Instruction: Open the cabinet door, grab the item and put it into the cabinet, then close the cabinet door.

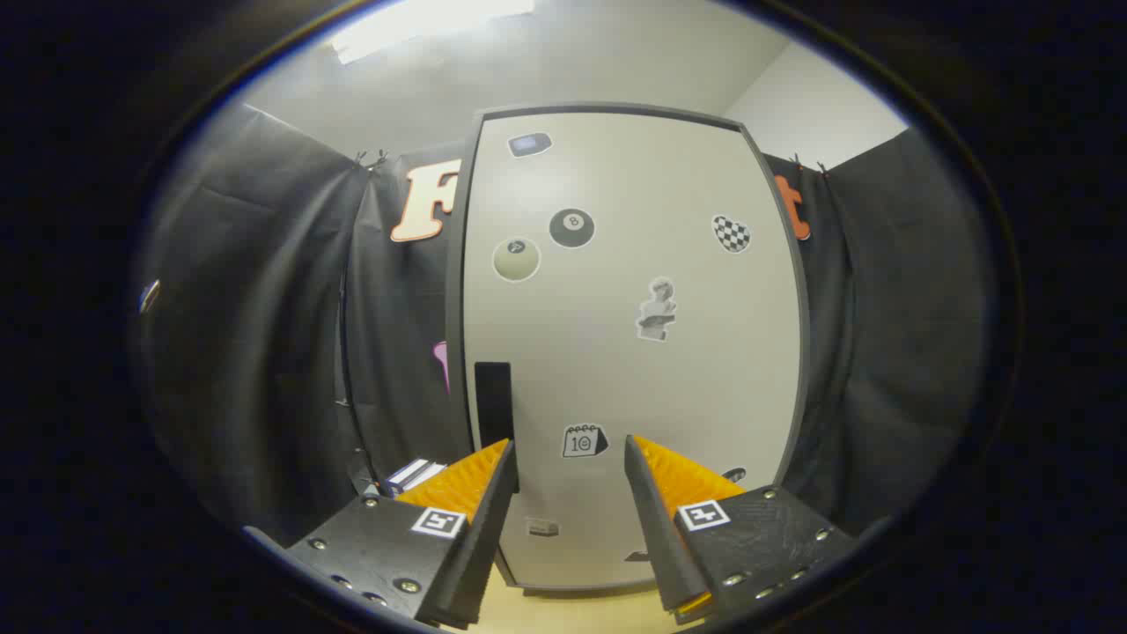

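A pale cabinet door [616,352] with a dark frame stands shut just beyond my fingers, covered with several stickers. Its dark upright handle [493,401] sits on the door's left side, right above my left fingertip [493,471]. My gripper [568,453] is open, with nothing between its fingers, pointing at the lower part of the door. A small box-like item [412,475] with a white and dark face peeks out left of the left finger, beside the cabinet; most of it is hidden.
Black cloth walls hang on both sides of the cabinet. A strip of light wooden table [572,612] shows under the fingers at the cabinet's foot. A white room wall and a ceiling light are above.
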The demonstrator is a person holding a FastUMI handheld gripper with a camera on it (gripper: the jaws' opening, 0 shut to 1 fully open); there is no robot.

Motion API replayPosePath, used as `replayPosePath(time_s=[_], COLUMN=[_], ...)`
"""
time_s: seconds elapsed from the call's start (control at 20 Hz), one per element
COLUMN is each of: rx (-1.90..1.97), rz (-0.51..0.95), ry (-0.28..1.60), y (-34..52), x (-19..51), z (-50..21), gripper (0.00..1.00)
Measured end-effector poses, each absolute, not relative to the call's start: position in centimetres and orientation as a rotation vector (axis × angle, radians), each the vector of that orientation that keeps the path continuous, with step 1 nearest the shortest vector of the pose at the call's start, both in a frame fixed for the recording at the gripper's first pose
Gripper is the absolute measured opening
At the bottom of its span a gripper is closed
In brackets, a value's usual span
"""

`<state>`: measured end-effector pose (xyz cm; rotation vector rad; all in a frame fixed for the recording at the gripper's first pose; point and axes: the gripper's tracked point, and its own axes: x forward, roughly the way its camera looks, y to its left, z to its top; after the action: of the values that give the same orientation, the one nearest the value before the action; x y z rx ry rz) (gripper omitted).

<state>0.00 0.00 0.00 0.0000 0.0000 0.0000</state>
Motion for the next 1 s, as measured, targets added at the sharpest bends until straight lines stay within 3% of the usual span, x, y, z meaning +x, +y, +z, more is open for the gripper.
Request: replayPosePath(time_s=[1.0], rx=[0.085], rz=[0.134], ry=[0.004], y=[8.9], x=[4.2], z=[-0.5], gripper=[0.73])
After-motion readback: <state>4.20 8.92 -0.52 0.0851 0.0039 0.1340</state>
